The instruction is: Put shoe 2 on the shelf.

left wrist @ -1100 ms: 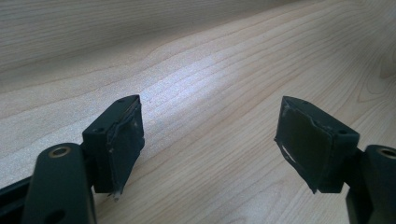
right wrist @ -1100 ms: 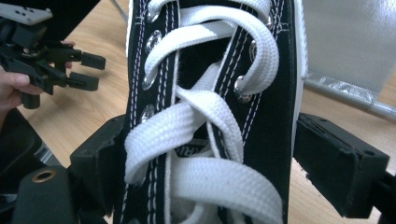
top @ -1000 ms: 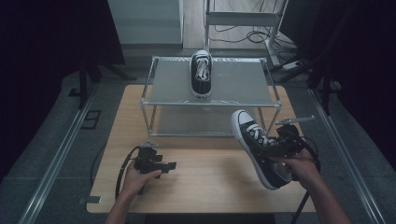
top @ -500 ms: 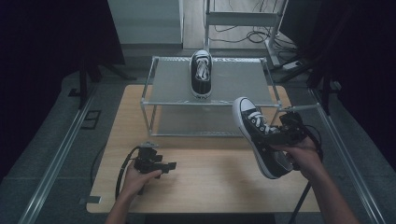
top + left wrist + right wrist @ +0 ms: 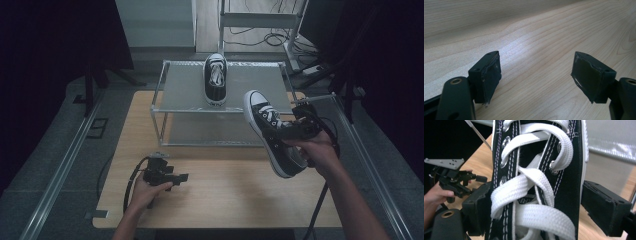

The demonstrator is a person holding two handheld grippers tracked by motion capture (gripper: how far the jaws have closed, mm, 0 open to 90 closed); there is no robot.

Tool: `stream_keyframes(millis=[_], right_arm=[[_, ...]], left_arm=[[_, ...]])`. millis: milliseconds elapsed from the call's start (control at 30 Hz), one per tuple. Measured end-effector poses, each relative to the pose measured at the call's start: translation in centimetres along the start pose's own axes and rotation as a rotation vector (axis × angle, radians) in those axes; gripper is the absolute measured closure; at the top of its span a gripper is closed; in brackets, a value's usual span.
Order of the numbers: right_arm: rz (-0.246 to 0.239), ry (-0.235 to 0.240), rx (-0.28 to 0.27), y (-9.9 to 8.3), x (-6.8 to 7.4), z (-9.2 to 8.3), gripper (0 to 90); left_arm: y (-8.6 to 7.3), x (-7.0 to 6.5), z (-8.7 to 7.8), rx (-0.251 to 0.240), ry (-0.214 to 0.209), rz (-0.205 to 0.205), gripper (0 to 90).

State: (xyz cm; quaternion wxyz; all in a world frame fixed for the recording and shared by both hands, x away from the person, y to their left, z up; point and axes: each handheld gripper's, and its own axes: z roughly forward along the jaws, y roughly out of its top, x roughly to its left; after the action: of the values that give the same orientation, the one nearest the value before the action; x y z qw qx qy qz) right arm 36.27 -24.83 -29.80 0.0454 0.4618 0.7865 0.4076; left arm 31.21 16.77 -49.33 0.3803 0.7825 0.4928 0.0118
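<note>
A black sneaker with white laces [image 5: 272, 135] hangs tilted in the air at the right, with its white toe up toward the front edge of the wire shelf rack [image 5: 175, 95]. My right gripper [image 5: 295, 131] is shut on it; in the right gripper view the jaws press both sides of the laced upper [image 5: 536, 182]. A second, matching sneaker [image 5: 215, 80] stands on the rack's top shelf, toe pointing away. My left gripper [image 5: 175, 177] rests low on the wooden table [image 5: 225, 195] at the left. It is open, with bare wood between its pads [image 5: 489, 75].
The rack takes up the far half of the table and has a lower shelf under its top one. Metal rails [image 5: 60, 170] run along the floor on both sides. A white cart frame and cables [image 5: 260, 25] stand behind the table.
My right gripper has carried the sneaker up and away from the table's front, and its toe is now closer to the rack. The left gripper has stayed put.
</note>
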Motion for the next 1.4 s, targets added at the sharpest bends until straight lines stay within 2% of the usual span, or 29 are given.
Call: stream_keyframes(millis=[567,800,1400], right_arm=[[-0.001,0.0,-0.005,3.3,1.0,0.7,14.4],[0.014,-0.003,-0.01,4.9,1.2,1.2,14.4],[0.063,-0.032,-0.013,7.3,0.4,2.7,14.4]], left_arm=[[0.0,0.2,0.0,-0.001,-0.001,-0.003,24.0],[0.0,0.2,-0.1,-0.004,-0.001,-0.004,24.0],[0.0,0.5,-0.4,-0.007,-0.004,-0.016,24.1]])
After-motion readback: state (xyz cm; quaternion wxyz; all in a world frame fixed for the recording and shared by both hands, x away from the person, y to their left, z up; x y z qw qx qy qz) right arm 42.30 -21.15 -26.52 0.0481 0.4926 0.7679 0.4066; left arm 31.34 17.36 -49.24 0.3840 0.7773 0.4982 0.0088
